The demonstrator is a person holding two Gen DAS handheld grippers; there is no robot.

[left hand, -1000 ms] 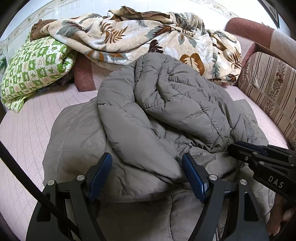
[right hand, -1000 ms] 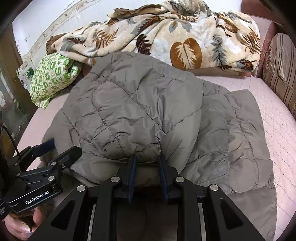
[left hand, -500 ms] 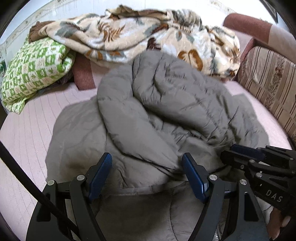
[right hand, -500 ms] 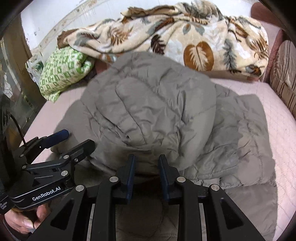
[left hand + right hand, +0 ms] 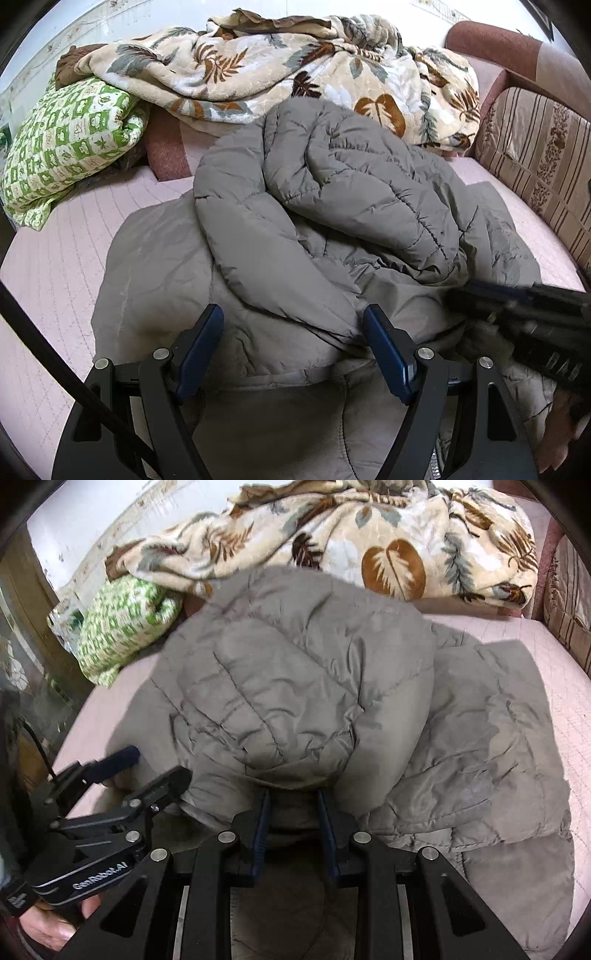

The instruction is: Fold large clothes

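A large grey quilted jacket lies bunched on a pink bed, with a puffy part folded over its flat lower layer; it fills the middle of the right wrist view. My left gripper is open, its blue pads either side of a jacket fold without clamping it. It also shows at the left of the right wrist view. My right gripper is shut on a fold of the jacket's edge. It shows blurred at the right of the left wrist view.
A leaf-print blanket is heaped at the back of the bed. A green and white checked pillow lies at the back left. A striped sofa cushion borders the right. The pink mattress shows at the left.
The right gripper has moved, still holding the jacket fold, and the folded puffy part has shifted slightly with it. The left gripper stays open in about the same place.
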